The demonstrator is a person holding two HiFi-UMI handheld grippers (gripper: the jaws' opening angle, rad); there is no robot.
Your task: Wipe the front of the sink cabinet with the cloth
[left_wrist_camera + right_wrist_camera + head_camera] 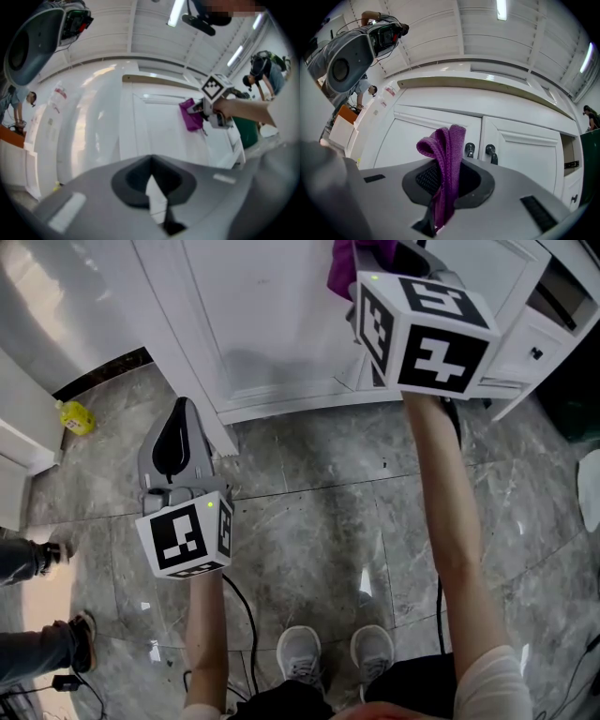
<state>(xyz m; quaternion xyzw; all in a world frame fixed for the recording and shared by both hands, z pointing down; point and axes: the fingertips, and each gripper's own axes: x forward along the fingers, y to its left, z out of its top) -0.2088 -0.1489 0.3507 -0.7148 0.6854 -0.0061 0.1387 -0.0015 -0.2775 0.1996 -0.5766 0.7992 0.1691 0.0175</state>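
Observation:
A purple cloth [447, 150] stands folded between the jaws of my right gripper [443, 187], which is shut on it. Straight ahead of it is the white sink cabinet's front [422, 136], with two dark door knobs [469, 149] just right of the cloth. In the head view the right gripper [375, 263] is raised against the cabinet door [272, 315], cloth [342, 268] at the panel. My left gripper [181, 413] hangs lower left near the cabinet's bottom corner, jaws together and empty. From the left gripper [154, 187] I see the cloth [191, 117] on the door.
Grey marble tiles cover the floor [328, 502]. A small yellow object [77, 416] lies by the left wall. Another person's shoes [56, 554] are at the left edge, and cables [246, 615] trail near my shoes [300, 652]. Small drawers [534, 352] adjoin the cabinet's right side.

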